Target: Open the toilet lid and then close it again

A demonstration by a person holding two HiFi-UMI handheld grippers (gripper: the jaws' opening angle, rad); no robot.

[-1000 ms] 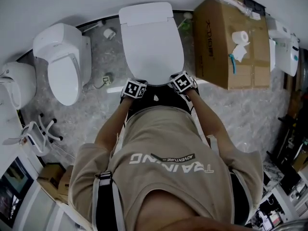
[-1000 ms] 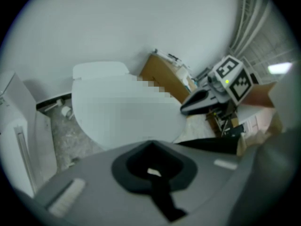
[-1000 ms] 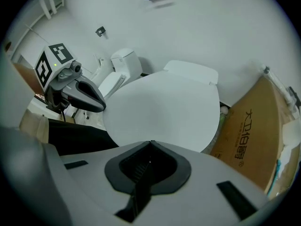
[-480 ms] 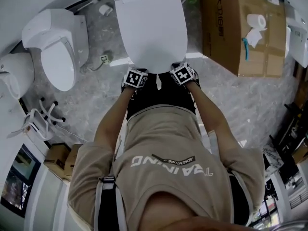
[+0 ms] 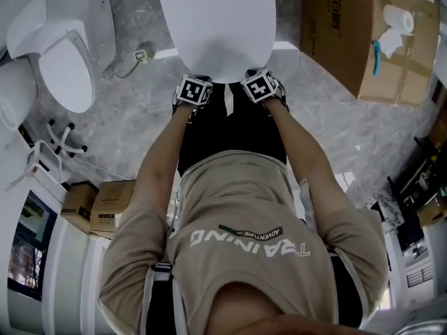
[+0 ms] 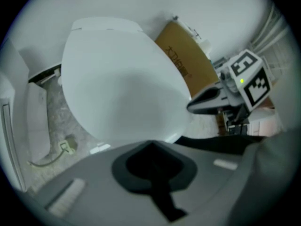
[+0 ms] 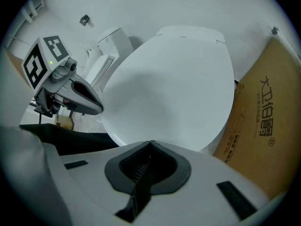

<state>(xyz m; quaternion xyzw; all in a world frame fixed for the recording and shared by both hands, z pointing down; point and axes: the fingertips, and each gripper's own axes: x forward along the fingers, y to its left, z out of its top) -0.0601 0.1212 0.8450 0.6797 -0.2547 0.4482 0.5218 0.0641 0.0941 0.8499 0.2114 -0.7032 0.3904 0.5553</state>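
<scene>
The toilet lid [image 5: 216, 26] is lying flat, its long axis pointing away from the person [image 5: 244, 243]. The left gripper [image 6: 150, 145] and right gripper [image 7: 150, 142] are sitting clenched and empty at its near rim.

Three toilets [image 5: 216, 19] [image 5: 63, 47] [image 5: 10, 89], three boxes [image 5: 356, 40] [image 5: 115, 204] [image 5: 75, 206], two claws [image 5: 201, 79] [image 5: 251, 75]

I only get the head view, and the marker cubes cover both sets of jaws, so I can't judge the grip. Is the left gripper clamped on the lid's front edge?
Observer: No. In the left gripper view the left gripper has its jaws together with nothing between them. The tips point at the front rim of the toilet lid. I can't confirm that they touch it.
Operator: And the right one?
Observer: Much the same. The right gripper view shows the right gripper with its jaws together and empty, tips at the lid's front rim rather than around it.
</scene>
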